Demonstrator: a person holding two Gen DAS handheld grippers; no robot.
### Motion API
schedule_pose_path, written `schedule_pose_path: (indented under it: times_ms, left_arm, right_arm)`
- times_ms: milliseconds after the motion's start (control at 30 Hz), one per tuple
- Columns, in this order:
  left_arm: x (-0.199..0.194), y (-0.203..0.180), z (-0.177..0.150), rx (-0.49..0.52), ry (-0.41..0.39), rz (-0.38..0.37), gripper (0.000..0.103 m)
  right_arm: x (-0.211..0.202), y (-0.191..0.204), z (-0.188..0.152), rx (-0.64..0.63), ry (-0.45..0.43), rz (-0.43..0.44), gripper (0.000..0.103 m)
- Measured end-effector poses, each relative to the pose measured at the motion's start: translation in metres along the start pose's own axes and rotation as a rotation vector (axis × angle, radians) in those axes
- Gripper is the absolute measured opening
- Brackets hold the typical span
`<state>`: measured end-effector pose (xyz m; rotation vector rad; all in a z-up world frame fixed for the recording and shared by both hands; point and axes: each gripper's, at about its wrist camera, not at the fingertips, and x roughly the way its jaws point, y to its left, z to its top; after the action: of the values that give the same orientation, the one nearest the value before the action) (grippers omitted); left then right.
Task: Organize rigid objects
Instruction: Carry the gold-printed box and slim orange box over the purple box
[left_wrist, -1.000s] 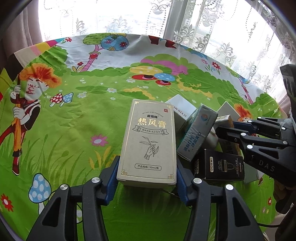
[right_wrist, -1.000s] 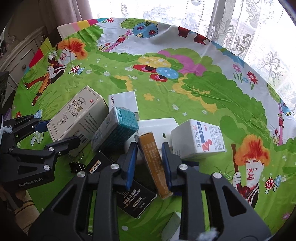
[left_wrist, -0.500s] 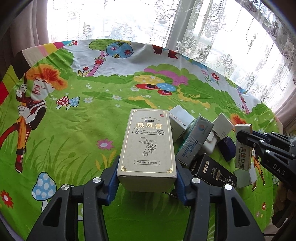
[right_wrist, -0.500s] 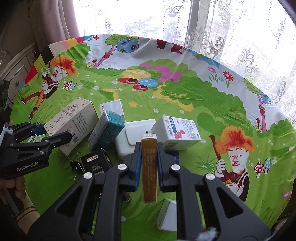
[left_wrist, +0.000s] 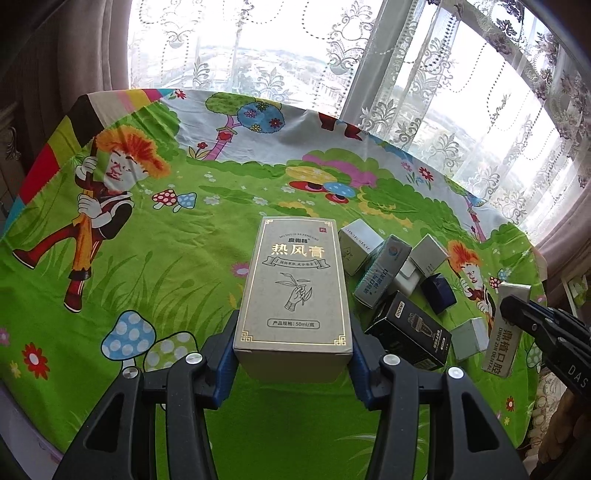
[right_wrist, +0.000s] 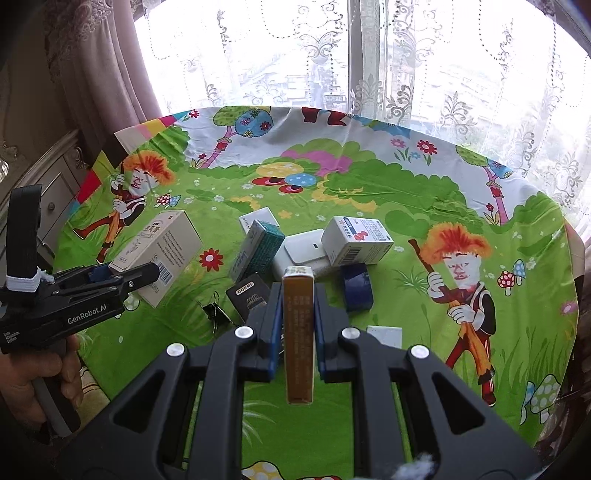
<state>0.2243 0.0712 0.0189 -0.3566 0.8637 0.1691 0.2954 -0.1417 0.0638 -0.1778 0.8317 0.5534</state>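
My left gripper (left_wrist: 293, 354) is shut on a tall grey box with gold print (left_wrist: 293, 288) and holds it above the table; the box also shows in the right wrist view (right_wrist: 162, 254). My right gripper (right_wrist: 297, 325) is shut on a narrow orange-brown box (right_wrist: 298, 332), lifted above the pile; in the left wrist view this box (left_wrist: 504, 332) shows white sides. On the cloth lie a teal box (right_wrist: 256, 251), a black DORMI box (left_wrist: 410, 334), a white flat box (right_wrist: 304, 249), a white medicine box (right_wrist: 356, 238) and a dark blue box (right_wrist: 356, 290).
The round table wears a bright cartoon cloth (left_wrist: 166, 258). A black binder clip (right_wrist: 214, 312) lies by the DORMI box. A small white box (right_wrist: 384, 336) lies near my right gripper. Lace curtains and a window stand behind. A cabinet (right_wrist: 48, 192) stands at left.
Both grippers have risen and pulled back from the pile, each keeping its box. The orange-brown box left the pile with the right gripper.
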Motion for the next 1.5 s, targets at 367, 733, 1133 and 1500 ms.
schedule_pose_path:
  times_ms: [367,733,1133,1500]
  left_arm:
    - [-0.038,0.012,-0.036,-0.015,-0.002,-0.022,0.052]
    - [-0.080,0.025,-0.066,-0.030,-0.021,-0.033,0.052]
    - [-0.125,0.065,-0.096,-0.060,-0.043,-0.012,0.052]
    - [-0.169,0.159,-0.121,-0.203,-0.088,0.100,0.052]
  right_arm:
    - [-0.040,0.030,-0.040,0.039,-0.016,0.028,0.018]
    - [-0.077,0.041,-0.062,0.081,-0.037,0.040,0.018]
    - [-0.091,0.092,-0.086,0.028,-0.016,0.087,0.018]
    - [-0.093,0.169,-0.096,-0.109,0.013,0.179,0.018]
